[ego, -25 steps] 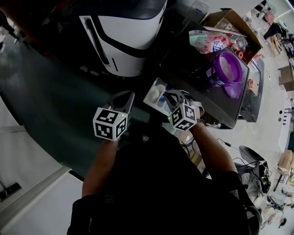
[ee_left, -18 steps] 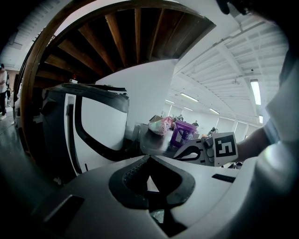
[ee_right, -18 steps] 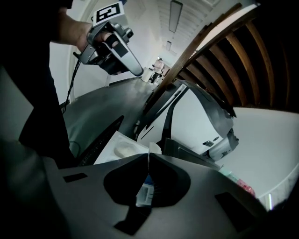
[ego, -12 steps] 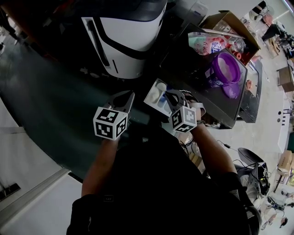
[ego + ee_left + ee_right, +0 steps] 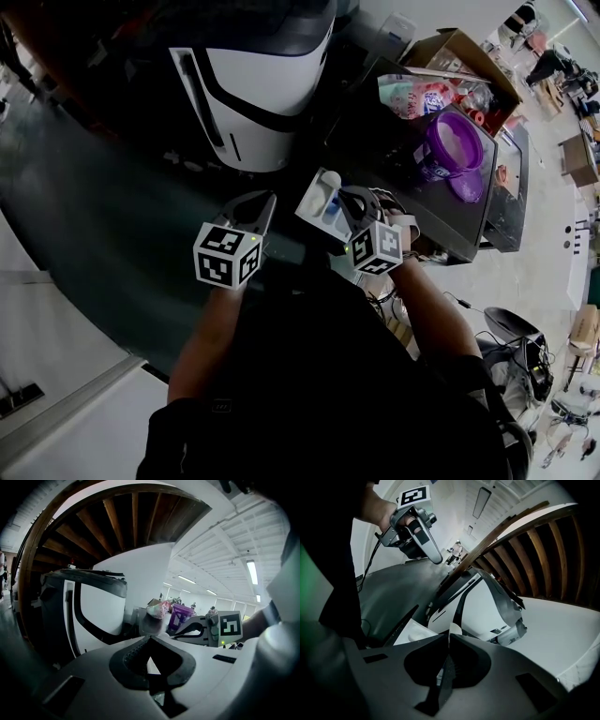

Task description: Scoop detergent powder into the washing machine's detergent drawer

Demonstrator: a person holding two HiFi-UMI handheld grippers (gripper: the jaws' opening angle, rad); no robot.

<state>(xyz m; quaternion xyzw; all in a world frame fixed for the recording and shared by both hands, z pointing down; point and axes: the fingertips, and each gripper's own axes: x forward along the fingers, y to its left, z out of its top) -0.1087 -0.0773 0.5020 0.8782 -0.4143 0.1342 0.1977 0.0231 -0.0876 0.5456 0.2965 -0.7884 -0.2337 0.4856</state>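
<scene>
no writing reads: print on the pink-and-green bag [image 5: 412,94] and the round purple plastic tub [image 5: 457,141] on the dark tabletop [image 5: 403,192] is too small. the white pull-out detergent drawer [image 5: 314,195] juts from the white-and-dark washing machine [image 5: 262,84], its long axis toward the person. the right gripper [image 5: 449,638] has its fingers closed on a small white plastic scoop [image 5: 453,629] just over the drawer's near end. the left gripper [image 5: 150,638] hangs beside it in open room, fingers together, empty.
</scene>
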